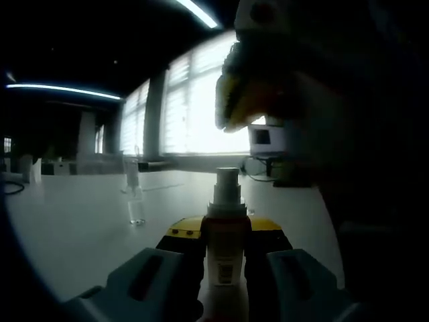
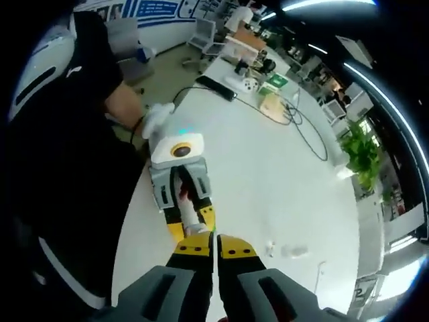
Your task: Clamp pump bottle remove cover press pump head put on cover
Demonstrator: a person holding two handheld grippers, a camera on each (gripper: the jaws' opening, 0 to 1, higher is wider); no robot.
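Note:
A pump bottle [image 1: 224, 258] with a white pump head [image 1: 226, 182] stands upright between the jaws of my left gripper [image 1: 224, 231], which is shut on it. Its clear cover [image 1: 136, 201] stands apart on the white table [image 1: 74, 221], to the left of the bottle. My right gripper [image 1: 234, 100] hangs just above the pump head, its yellow tips showing. In the right gripper view, my right gripper [image 2: 214, 247] is shut with nothing between its jaws, right over the bottle [image 2: 190, 213] held in the left gripper [image 2: 181, 191]. The cover [image 2: 292, 251] lies off to the right.
A person in black [image 2: 67, 168] stands at the table's left edge. Black cables [image 2: 295, 121] and small items [image 2: 268, 87] sit at the table's far end. A monitor [image 1: 265, 137] stands by bright windows. A plant [image 2: 362, 157] is beyond the table.

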